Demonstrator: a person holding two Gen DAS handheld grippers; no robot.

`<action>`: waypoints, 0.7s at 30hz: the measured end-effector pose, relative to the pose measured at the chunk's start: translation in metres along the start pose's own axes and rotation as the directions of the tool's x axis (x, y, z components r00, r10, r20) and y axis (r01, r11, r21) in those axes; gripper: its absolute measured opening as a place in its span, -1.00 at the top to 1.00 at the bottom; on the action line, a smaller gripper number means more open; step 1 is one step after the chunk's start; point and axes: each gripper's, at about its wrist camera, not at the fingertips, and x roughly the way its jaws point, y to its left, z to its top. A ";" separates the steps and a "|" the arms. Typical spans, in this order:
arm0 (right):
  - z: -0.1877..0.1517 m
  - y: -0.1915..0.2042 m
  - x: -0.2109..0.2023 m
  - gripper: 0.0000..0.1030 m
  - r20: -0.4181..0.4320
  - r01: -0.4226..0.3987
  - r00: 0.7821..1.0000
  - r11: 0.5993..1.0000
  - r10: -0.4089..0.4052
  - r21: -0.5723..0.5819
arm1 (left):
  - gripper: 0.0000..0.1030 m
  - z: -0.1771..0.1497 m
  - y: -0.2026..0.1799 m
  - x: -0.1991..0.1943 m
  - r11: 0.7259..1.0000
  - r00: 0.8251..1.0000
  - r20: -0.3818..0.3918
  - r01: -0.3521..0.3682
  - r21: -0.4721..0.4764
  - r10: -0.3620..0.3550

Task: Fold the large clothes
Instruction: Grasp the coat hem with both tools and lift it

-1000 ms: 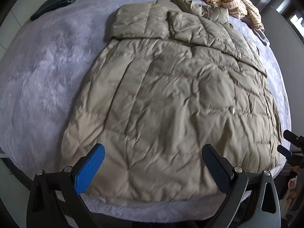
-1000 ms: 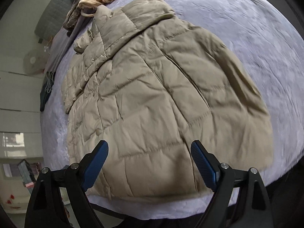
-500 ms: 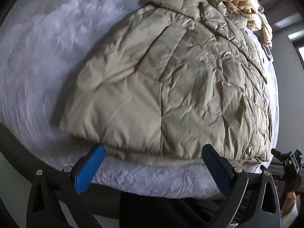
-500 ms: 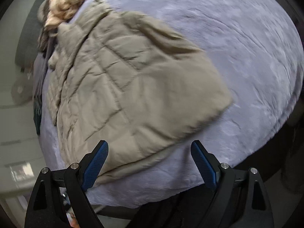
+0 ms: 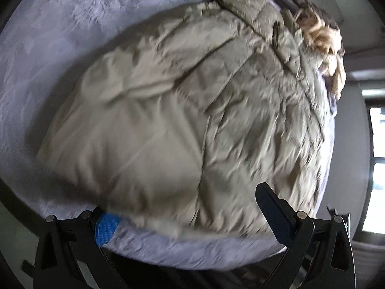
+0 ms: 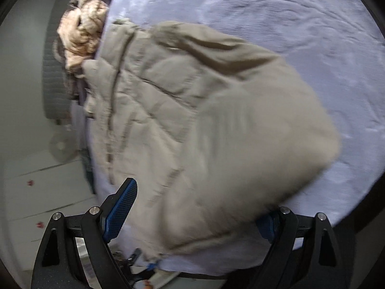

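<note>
Khaki quilted down coat (image 5: 187, 120), puffy and creased along its stitched panels, lies spread on a bed covered with a pale lavender plush blanket (image 5: 48, 43), its hem at the near edge of the mattress. Left tongs (image 5: 190, 214) come in low at that hem with their black, blue-padded fingers (image 5: 107, 226) spread wide apart; the fabric bulges between them and overlaps the left pad, while the right finger stands dark against the coat. Right tongs (image 6: 192, 214) approach the other end of the hem, likewise spread wide, one ribbed blue pad (image 6: 121, 210) clear beside the cloth and the opposite pad largely hidden under the blurred khaki edge. Neither pair is closed on the garment. Beyond the collar, at the far side of the bed, sits a crumpled cream-and-tan striped garment (image 6: 81, 31). Only the right wrist view shows a grey quilted headboard (image 6: 51, 77) and white floor to the side; only the left wrist view shows a bright window (image 5: 376, 168) at the room's edge. Both views are smeared by motion near the hem.
</note>
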 end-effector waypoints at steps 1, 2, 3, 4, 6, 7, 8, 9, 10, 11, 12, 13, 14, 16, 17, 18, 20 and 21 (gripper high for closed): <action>0.000 0.004 0.002 -0.76 0.000 -0.022 1.000 1.000 0.022 0.001 | -0.98 0.004 -0.002 0.000 1.000 1.000 0.008 0.014 -0.010 -0.014; 0.001 0.006 0.002 -0.76 -0.004 -0.034 0.999 0.999 0.034 0.000 | -0.97 0.007 -0.004 -0.001 1.000 0.999 0.018 0.027 -0.016 -0.027; 0.001 0.009 0.003 -0.76 -0.010 -0.036 0.999 0.999 0.036 -0.003 | -0.78 0.010 -0.005 -0.001 0.999 0.999 0.023 0.039 -0.016 -0.039; 0.002 0.012 0.003 -0.76 -0.016 -0.030 0.999 1.000 0.030 -0.009 | -0.62 0.013 -0.009 -0.002 0.999 0.998 0.023 0.054 -0.007 -0.054; 0.001 0.016 0.004 -0.76 -0.033 -0.021 0.999 1.000 0.020 -0.020 | 0.05 0.020 -0.013 -0.001 0.998 0.998 0.007 0.060 0.016 -0.060; 0.001 0.017 0.003 -0.76 -0.035 -0.019 0.999 1.000 0.018 -0.023 | 0.28 0.022 -0.016 -0.002 0.997 0.998 0.005 0.068 0.038 -0.068; 0.001 0.019 0.002 -0.70 -0.033 -0.013 0.999 1.000 0.013 -0.023 | 0.59 0.025 -0.021 -0.003 0.995 0.997 0.004 0.073 0.072 -0.073; 0.000 0.020 0.001 -0.50 -0.025 -0.006 1.000 1.000 0.006 -0.023 | 0.60 0.027 -0.023 -0.006 0.993 0.997 0.010 0.071 0.092 -0.072; -0.001 0.021 0.001 -0.37 -0.021 0.002 1.000 1.000 -0.003 -0.021 | 0.60 0.028 -0.026 -0.011 0.990 0.997 0.023 0.074 0.117 -0.077; -0.001 0.021 0.000 0.04 -0.019 0.014 1.000 1.000 -0.014 -0.018 | 0.66 0.029 -0.028 -0.017 0.987 0.996 0.032 0.081 0.137 -0.086; -0.001 0.019 -0.002 0.58 -0.020 0.020 1.000 1.000 -0.021 -0.016 | 0.69 0.031 -0.029 -0.022 0.985 0.995 0.038 0.088 0.151 -0.095; 0.000 0.018 -0.002 0.76 -0.022 0.032 0.999 0.999 -0.032 -0.014 | 0.69 0.032 -0.031 -0.026 0.983 0.994 0.044 0.094 0.159 -0.102; 0.000 0.017 -0.004 0.80 -0.017 0.042 0.999 0.999 -0.042 -0.015 | 0.69 0.034 -0.032 -0.031 0.981 0.993 0.050 0.101 0.167 -0.111; 0.000 0.020 -0.008 0.82 0.001 0.044 0.999 0.998 -0.044 -0.038 | 0.69 0.037 -0.037 -0.039 0.976 0.991 0.064 0.108 0.187 -0.122; -0.001 0.024 -0.009 0.82 0.007 0.045 0.999 0.997 -0.045 -0.055 | 0.69 0.038 -0.039 -0.042 0.974 0.990 0.070 0.107 0.198 -0.123; -0.002 0.028 -0.010 0.83 0.015 0.049 0.999 0.996 -0.048 -0.075 | 0.69 0.039 -0.041 -0.046 0.972 0.990 0.075 0.103 0.209 -0.121; -0.002 0.039 -0.012 0.83 0.023 0.052 0.998 0.992 -0.050 -0.115 | 0.69 0.041 -0.048 -0.053 0.967 0.989 0.091 0.091 0.239 -0.116; -0.001 0.044 -0.013 0.83 0.025 0.055 0.998 0.990 -0.052 -0.131 | 0.70 0.044 -0.054 -0.057 0.963 0.988 0.101 0.088 0.255 -0.117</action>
